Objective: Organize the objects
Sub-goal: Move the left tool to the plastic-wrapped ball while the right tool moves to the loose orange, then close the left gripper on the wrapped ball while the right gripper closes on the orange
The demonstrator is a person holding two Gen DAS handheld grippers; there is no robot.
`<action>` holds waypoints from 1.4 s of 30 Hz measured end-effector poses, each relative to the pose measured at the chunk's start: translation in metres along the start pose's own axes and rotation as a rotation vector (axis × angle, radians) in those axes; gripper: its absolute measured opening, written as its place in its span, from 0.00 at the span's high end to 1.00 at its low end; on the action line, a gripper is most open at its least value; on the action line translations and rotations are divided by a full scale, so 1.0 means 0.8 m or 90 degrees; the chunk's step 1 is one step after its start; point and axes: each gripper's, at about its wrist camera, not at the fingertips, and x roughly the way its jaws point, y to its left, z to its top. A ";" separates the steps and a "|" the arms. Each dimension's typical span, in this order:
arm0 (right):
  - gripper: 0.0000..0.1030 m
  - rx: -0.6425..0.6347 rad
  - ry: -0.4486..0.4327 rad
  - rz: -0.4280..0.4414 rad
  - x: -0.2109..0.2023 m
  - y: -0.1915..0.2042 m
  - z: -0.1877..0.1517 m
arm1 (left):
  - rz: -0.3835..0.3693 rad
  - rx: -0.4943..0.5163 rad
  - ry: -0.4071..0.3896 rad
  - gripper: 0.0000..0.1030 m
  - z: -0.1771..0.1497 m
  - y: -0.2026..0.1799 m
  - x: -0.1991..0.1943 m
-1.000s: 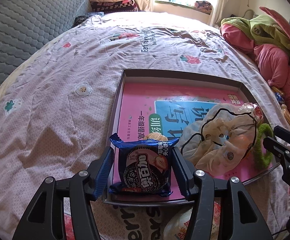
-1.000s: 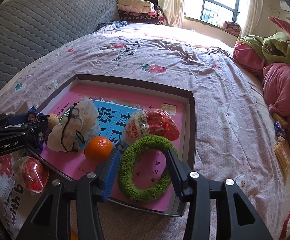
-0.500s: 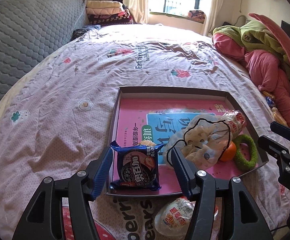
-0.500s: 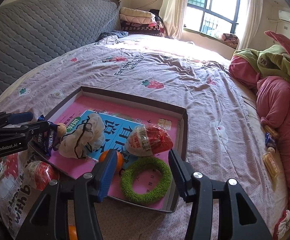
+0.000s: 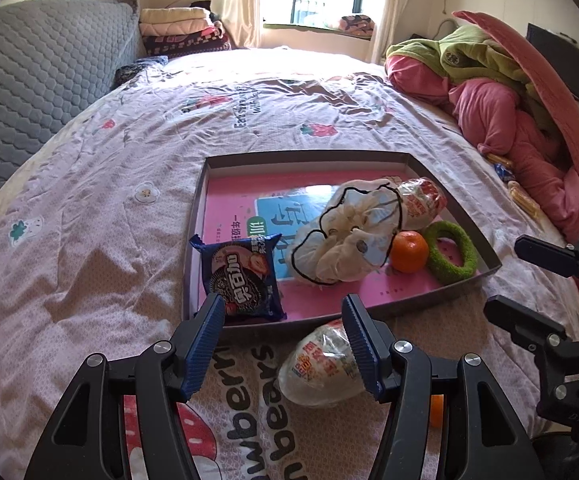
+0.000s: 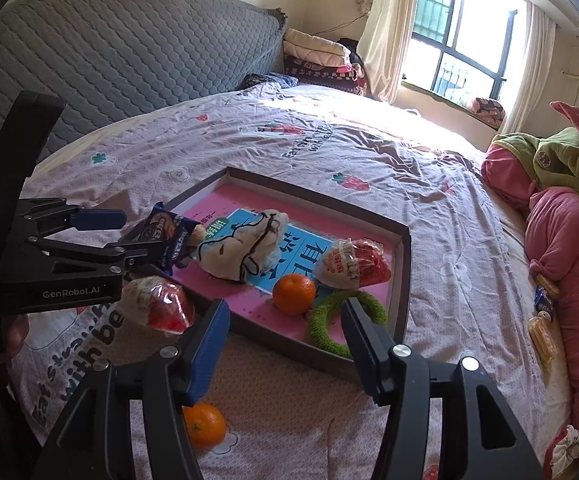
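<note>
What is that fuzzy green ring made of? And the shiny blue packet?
The fuzzy green ring looks like soft plush or chenille fabric: its surface is nubbly and matte. The shiny blue snack packet looks like glossy plastic foil: it crinkles, catches light and has crimped, sealed ends.

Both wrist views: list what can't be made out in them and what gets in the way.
- Loose orange on the bedspread: right wrist view, partly behind the right gripper finger; left wrist view shows only a sliver.
- Wrapped snack in front of the tray: left wrist view, its right side behind the left gripper finger.
- Small packets beside the pink bedding: too small to identify.
- Book cover: print largely covered by the drawstring pouch.
</note>
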 end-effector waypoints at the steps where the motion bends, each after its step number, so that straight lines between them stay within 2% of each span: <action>1: 0.43 -0.003 0.002 0.002 0.000 0.003 -0.003 | -0.002 0.003 -0.001 0.39 -0.002 -0.001 -0.001; 14: 0.43 -0.012 0.037 0.028 0.001 0.029 -0.048 | -0.047 0.049 0.000 0.39 -0.029 -0.005 -0.010; 23: 0.43 -0.017 0.072 0.042 0.013 0.038 -0.075 | -0.049 0.076 0.002 0.39 -0.041 -0.009 -0.005; 26: 0.43 -0.018 0.080 0.054 0.017 0.041 -0.079 | -0.057 0.064 0.008 0.39 -0.041 -0.004 0.000; 31: 0.43 -0.026 0.088 0.057 0.021 0.045 -0.084 | -0.106 0.031 0.031 0.38 -0.039 0.001 0.013; 42: 0.43 -0.031 0.099 0.073 0.035 0.048 -0.090 | -0.173 0.000 0.064 0.36 -0.038 -0.010 0.040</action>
